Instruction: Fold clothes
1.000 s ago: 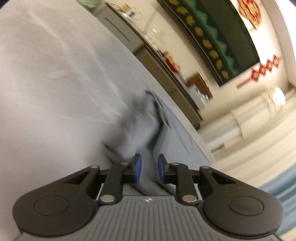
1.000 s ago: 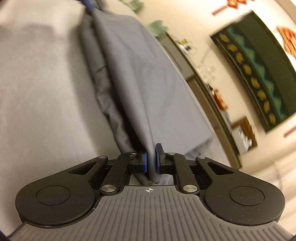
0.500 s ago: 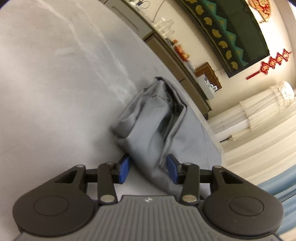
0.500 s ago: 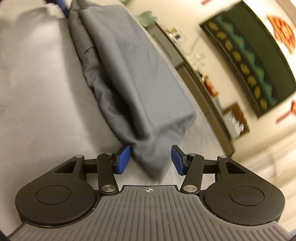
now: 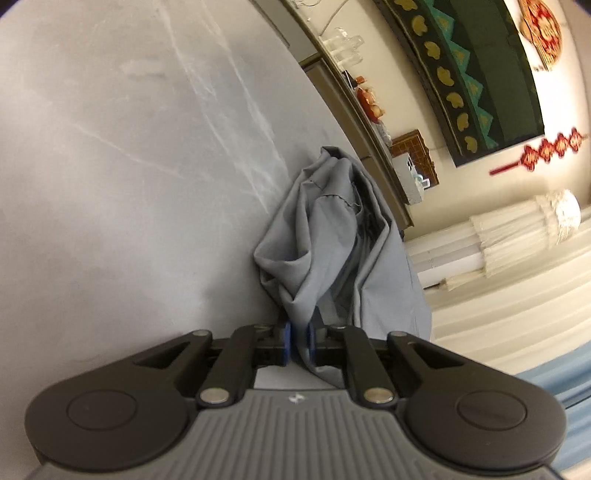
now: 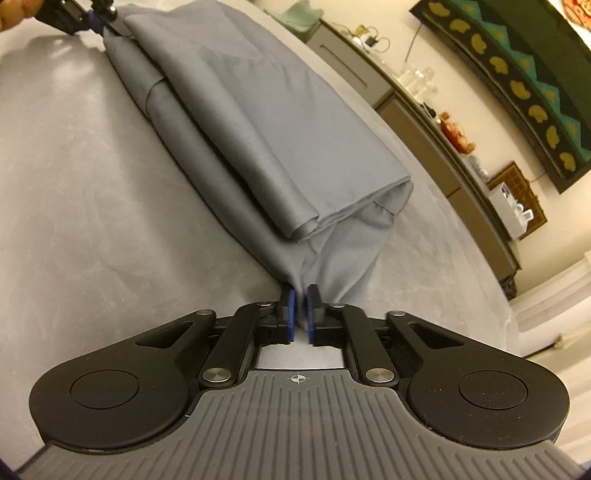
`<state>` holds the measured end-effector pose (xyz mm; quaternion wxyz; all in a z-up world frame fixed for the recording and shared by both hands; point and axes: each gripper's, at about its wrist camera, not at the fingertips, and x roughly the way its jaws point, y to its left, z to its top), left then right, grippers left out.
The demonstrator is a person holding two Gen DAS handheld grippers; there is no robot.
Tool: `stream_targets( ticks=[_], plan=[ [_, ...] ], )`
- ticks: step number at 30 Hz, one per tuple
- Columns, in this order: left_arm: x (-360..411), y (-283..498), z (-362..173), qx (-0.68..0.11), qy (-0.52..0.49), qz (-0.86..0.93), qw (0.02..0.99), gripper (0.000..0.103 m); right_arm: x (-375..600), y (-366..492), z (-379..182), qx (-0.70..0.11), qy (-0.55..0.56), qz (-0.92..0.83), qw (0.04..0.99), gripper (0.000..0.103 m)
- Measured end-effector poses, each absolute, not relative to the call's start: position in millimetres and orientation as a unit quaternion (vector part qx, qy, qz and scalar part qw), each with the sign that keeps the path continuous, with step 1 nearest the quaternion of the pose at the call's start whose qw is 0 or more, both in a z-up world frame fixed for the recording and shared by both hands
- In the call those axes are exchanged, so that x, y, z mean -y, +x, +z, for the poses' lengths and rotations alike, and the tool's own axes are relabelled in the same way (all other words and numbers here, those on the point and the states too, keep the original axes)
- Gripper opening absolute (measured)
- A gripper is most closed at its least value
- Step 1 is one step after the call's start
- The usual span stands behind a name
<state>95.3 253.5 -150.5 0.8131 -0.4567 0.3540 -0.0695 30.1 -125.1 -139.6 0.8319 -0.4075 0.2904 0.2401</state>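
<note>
Grey cloth (image 6: 258, 122) re-gripped: your left gripper (image 5: 299, 339) and right gripper (image 6: 300, 314), apart half-second ago, closing on opposite ends; ready for next fold

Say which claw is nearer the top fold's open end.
Right. The right claw, closing on the garment, sits just below the top fold's end; the left claw, also closing on it, is at the far end.
</note>
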Motion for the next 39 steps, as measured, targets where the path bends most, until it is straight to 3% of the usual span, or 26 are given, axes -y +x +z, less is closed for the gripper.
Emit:
stream_targets(
  ticks=[7,13,16,21,24,28,32,37,38,39],
  plan=[
    [-249.1,67.9,-88.0,-0.312,-0.372,-0.078,0.871,0.016,167.9,40.1,-86.5,-0.313,-0.277,0.268,0.868,0.021],
    [-213.0,145.0,-21.6,-0.318,-0.25,-0.109,0.908,0.018,155.0,104.0,-44.1,-0.257,-0.161,0.263,0.916,0.049],
    [-185.5,195.7,-15.0,-0.358,-0.2,-0.129,0.903,0.018,130.0,159.6,-55.1,-0.268,-0.164,0.246,0.917,0.049],
    [-169.1,256.8,-54.3,-0.438,-0.13,-0.092,0.885,0.016,111.5,226.0,-96.1,-0.337,-0.129,0.253,0.898,0.044],
    [-186.9,256.7,-76.7,-0.445,-0.165,-0.081,0.876,0.004,122.2,234.7,-128.1,-0.365,-0.131,0.275,0.88,0.043],
    [-194.3,242.4,-69.6,-0.438,-0.175,-0.068,0.879,0.003,138.3,240.7,-128.0,-0.385,-0.095,0.282,0.874,0.042],
    [-177.4,195.3,-29.1,-0.389,-0.159,-0.091,0.903,0.014,138.6,204.6,-96.3,-0.344,-0.06,0.294,0.89,0.039],
    [-164.7,156.8,-62.0,-0.422,-0.118,-0.083,0.895,0.019,109.0,165.3,-111.3,-0.353,-0.087,0.347,0.864,0.037],
    [-173.9,154.8,-69.4,-0.421,-0.144,-0.083,0.892,0.019,110.1,164.4,-121.9,-0.361,-0.094,0.337,0.865,0.047],
    [-182.1,152.0,-72.2,-0.417,-0.171,-0.084,0.889,0.019,111.2,163.5,-132.5,-0.368,-0.101,0.326,0.865,0.049]
  ],
)
